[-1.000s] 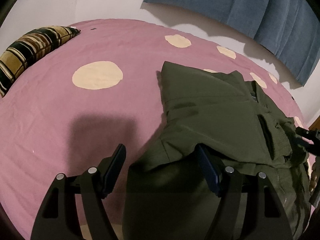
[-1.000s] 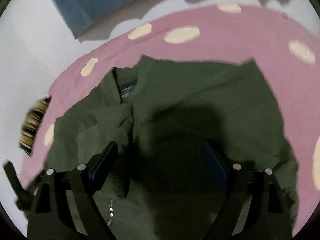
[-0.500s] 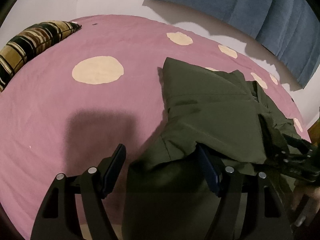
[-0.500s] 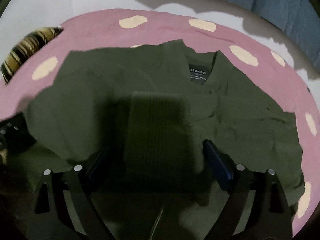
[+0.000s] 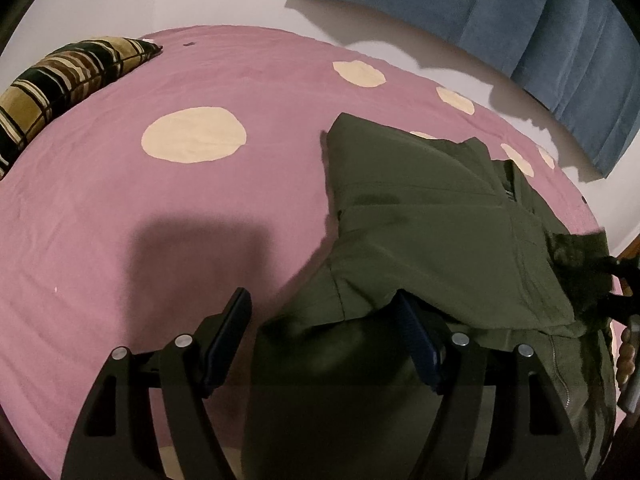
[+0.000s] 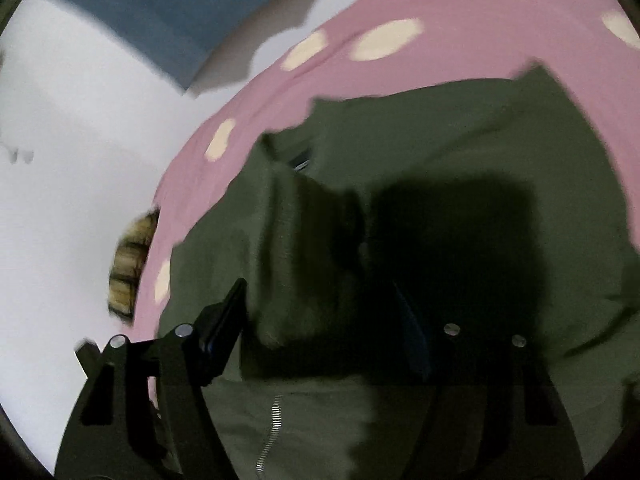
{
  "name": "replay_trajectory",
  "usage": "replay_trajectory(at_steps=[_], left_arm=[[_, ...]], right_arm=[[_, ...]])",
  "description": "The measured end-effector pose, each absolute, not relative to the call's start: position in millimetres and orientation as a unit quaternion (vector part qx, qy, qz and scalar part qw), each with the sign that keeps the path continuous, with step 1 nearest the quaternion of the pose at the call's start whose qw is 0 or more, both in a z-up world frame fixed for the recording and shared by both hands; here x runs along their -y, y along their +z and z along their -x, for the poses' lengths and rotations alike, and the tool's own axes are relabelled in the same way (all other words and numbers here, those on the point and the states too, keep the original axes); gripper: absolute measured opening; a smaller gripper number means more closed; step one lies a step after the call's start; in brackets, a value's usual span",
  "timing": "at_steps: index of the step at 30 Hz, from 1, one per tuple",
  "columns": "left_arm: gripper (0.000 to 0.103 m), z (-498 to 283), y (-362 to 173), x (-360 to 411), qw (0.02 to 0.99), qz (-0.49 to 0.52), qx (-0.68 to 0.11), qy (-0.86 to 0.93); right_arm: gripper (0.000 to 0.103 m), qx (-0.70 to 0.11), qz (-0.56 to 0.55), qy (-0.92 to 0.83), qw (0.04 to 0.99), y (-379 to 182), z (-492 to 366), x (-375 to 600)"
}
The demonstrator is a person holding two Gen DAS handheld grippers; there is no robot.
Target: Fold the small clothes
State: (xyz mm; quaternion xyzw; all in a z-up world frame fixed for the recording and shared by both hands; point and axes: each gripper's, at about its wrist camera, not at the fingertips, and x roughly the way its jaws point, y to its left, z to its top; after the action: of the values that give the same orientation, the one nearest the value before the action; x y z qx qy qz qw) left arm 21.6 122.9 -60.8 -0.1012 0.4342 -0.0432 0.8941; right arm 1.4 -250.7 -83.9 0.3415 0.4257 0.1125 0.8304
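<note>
The green jacket (image 5: 432,232) lies on the pink bed cover (image 5: 160,220), partly folded, w/ one flap laid over the top. It sits mostly to the right of the left gripper (image 5: 324,344) and runs away from it, long way pointing up the bed toward the blue curtain (image 5: 520,12).

Left gripper: fingers wide apart, not holding anything. One finger (image 5: 416,340) is tucked just under the flap's near edge; the other is over bare cover. So the near hem is right in front of it.

Right gripper (image 6: 320,332): fingers look apart too, nothing pinched that I can see, but it's blurry and dark there. It hangs over the jacket's middle, zip (image 6: 268,432) close below.

Prob. next: left gripper is nearer the hem, so it grabs there and folds away, up the long way. A striped pillow (image 5: 60,80) is far off, at the left corner.
</note>
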Motion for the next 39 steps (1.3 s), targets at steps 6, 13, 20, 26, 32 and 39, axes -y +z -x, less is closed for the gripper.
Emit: replay_trajectory(at_steps=[6,13,20,26,32,39], left_arm=[[0.072,-22.2,-62.7,-120.7,0.893,0.098,-0.437,-0.040],[0.074,-24.0,-63.6,-120.9,0.891,0.099,-0.441,-0.039],[0.077,-25.6,-66.1,-119.8,0.891,0.091,-0.443,-0.036],[0.077,-27.6,-69.4,-124.5,0.888,0.100,-0.448,-0.032],[0.077,-27.5,-69.6,-125.8,0.888,0.101,-0.448,-0.032],[0.077,-23.6,-67.2,-127.4,0.889,0.091,-0.449,-0.029]], right_arm=[[0.074,-0.423,-0.410,0.164,0.791,-105.1,-5.1,270.3],[0.012,-0.420,-0.399,0.147,0.802,-103.6,-2.8,277.0],[0.013,-0.434,-0.386,0.127,0.805,-114.3,2.2,294.2],[0.017,-0.437,-0.395,0.130,0.798,-126.5,1.2,297.1],[0.022,-0.429,-0.391,0.117,0.806,-121.2,16.9,303.8],[0.036,-0.413,-0.402,0.089,0.812,-113.9,50.4,334.0]])
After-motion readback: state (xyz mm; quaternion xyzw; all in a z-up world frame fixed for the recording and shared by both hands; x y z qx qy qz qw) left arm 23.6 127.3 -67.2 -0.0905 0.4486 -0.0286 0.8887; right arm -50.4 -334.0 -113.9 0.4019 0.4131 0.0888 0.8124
